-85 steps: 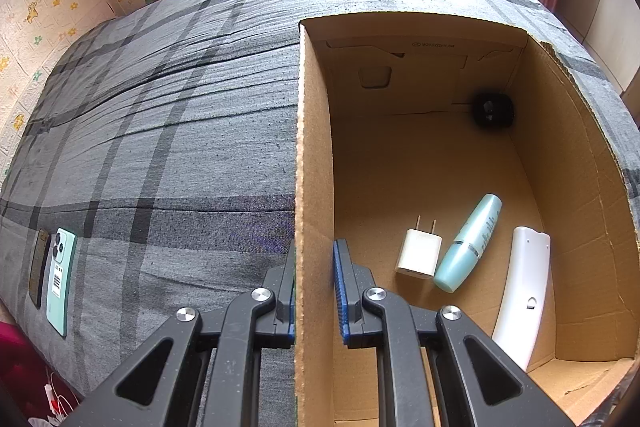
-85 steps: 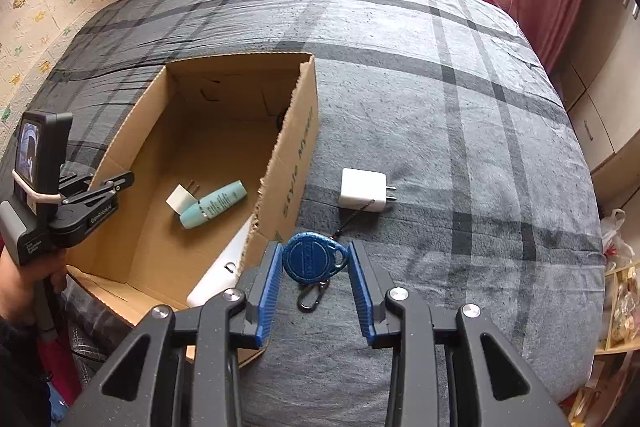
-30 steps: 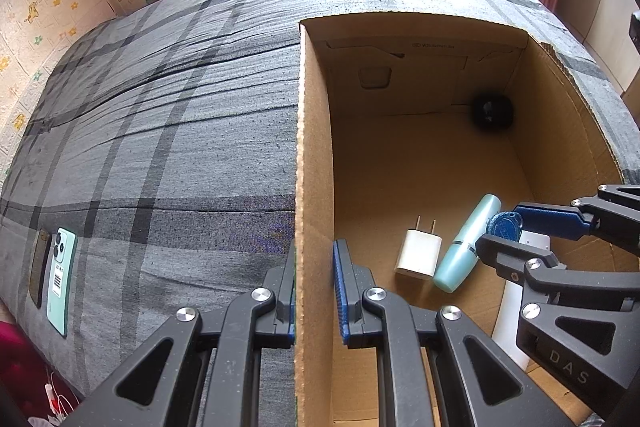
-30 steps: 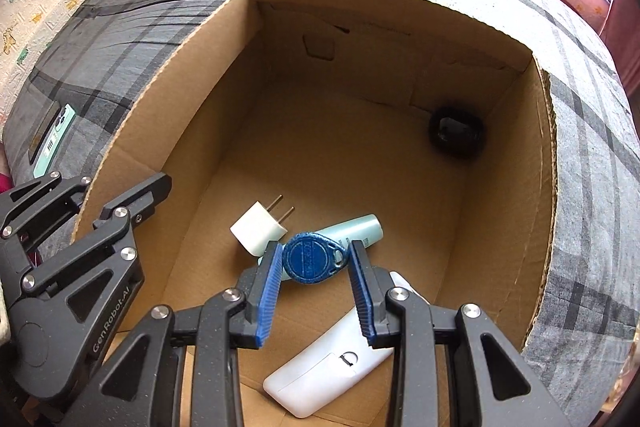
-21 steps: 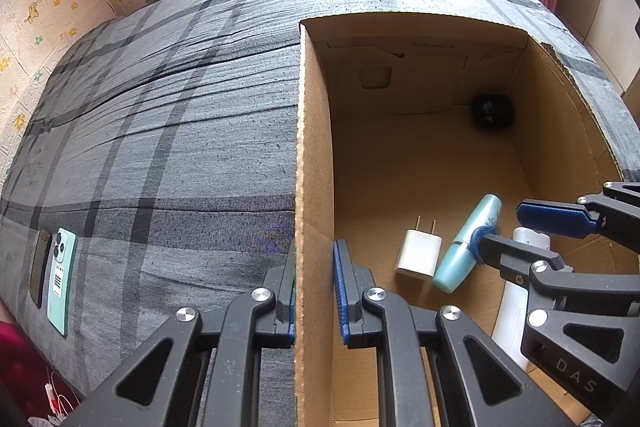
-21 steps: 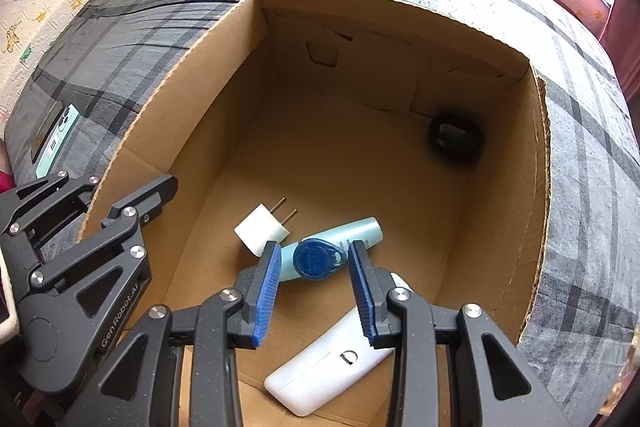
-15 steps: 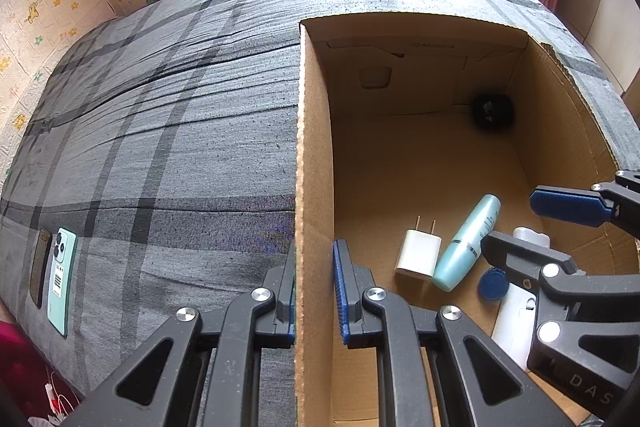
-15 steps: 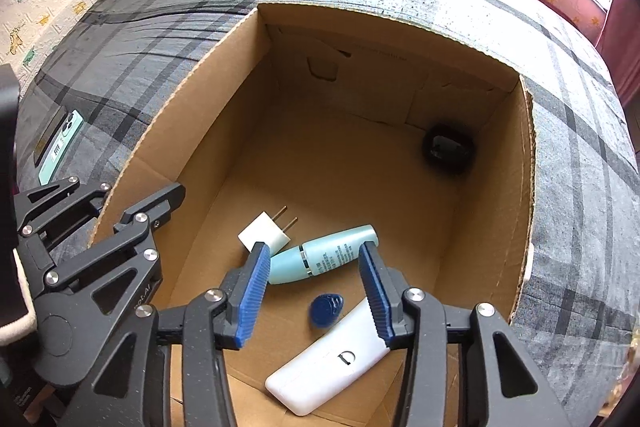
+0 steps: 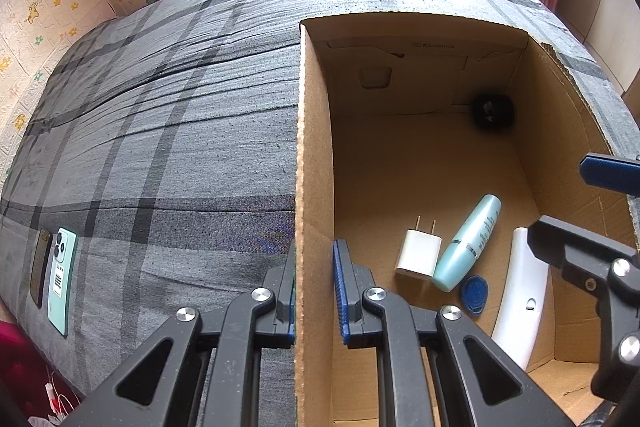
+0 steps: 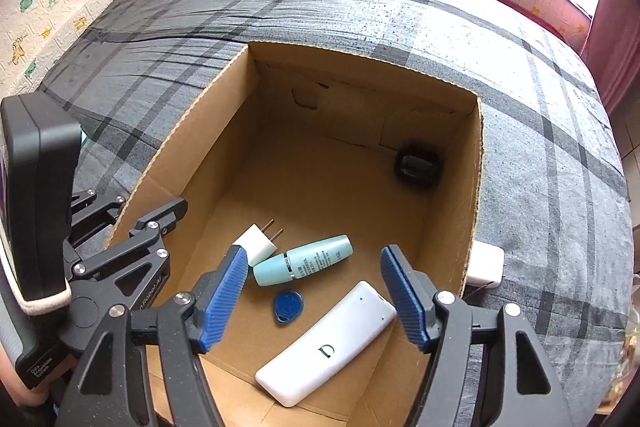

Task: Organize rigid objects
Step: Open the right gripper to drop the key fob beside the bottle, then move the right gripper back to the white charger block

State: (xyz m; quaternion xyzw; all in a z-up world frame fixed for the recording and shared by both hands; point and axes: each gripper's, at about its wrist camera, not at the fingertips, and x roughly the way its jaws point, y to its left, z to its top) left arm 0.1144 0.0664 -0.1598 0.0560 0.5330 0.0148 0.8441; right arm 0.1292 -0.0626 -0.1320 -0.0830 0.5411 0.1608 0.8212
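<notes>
5 items lie in the box beneath the wide, empty right tongs; a white charger outside remains. Left tongs clamp the box wall.

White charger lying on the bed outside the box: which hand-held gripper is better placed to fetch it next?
Right. The right hand-held gripper is open and empty, with the white charger beside the box on its side. The left hand-held gripper is clamped on the opposite box wall.
</notes>
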